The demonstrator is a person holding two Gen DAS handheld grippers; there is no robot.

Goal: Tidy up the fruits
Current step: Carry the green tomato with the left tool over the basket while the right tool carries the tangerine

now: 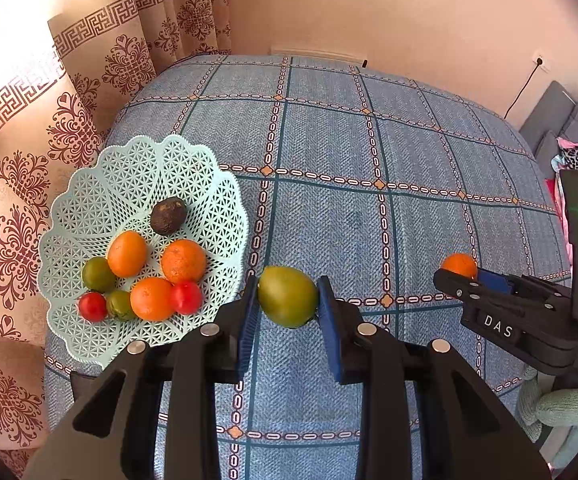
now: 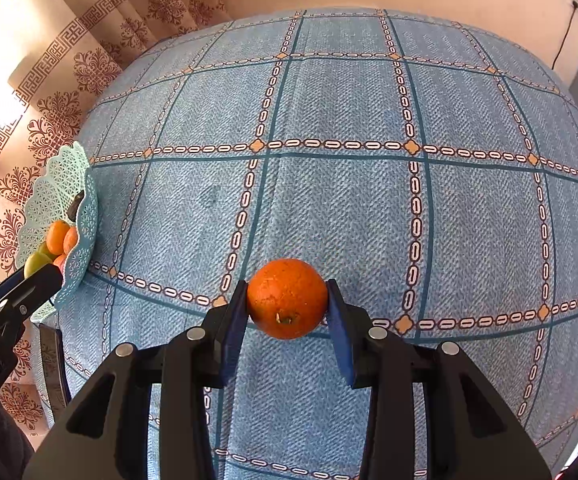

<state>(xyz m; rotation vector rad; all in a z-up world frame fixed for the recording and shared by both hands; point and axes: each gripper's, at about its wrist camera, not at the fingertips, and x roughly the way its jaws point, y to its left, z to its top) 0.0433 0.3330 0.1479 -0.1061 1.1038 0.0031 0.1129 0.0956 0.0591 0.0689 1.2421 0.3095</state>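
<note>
Right now both of my tools are loaded. My left gripper (image 1: 287, 304) has its blue pads pressed on either side of a green fruit (image 1: 287, 296), pinching it across its widest part, just beside the near rim of the pale green lattice basket (image 1: 89, 196). My right gripper (image 2: 287, 304) clamps an orange (image 2: 287, 298) the same way, stem end facing the camera, above the blue checked tablecloth (image 2: 329, 200) and well apart from the basket.

Inside the basket I see three oranges, two small green fruits, two red tomatoes (image 1: 186, 297) and one dark brown fruit (image 1: 167, 215) at the back.

I judge both held fruits to be light and fairly firm, with rounded, smooth skin that could roll out of flat pads if I slacken or tilt. The hold across the middle looks right, since the pads meet the fullest curve there. The green one seems slightly egg-shaped, so gripping across its short axis suits it. The basket looks thin and flexible, and the fruit inside is loosely piled, so anything dropped could knock the tomatoes about; I would set each piece down low into a gap, green one first.
</note>
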